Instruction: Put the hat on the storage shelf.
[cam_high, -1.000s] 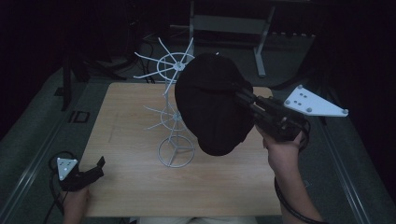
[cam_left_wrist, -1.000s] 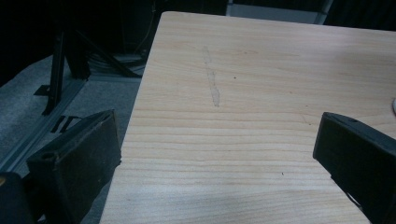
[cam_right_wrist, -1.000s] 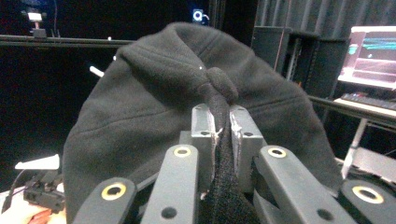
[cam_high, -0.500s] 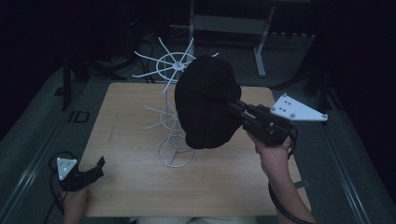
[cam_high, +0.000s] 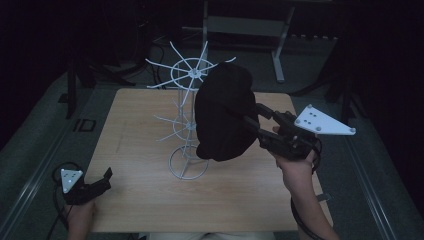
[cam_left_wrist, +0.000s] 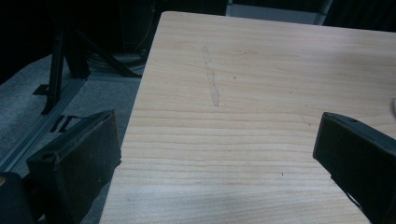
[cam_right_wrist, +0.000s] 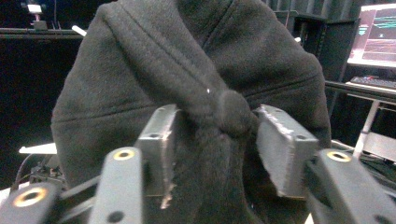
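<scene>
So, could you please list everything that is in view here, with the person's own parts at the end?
Cap: one, black, hanging on the upper part of the rack, its top button between the right gripper's jaws.
Wire rack: one, white, standing mid-table on a ring base, spokes at two levels.
Table: one, light wood.
Metal frame: one, grey, on the floor beyond the table.
Left gripper: one, black, open, at the table's near left corner.
Right gripper: one, black, jaws just been opening, pads beside the button, not pressing it.
</scene>
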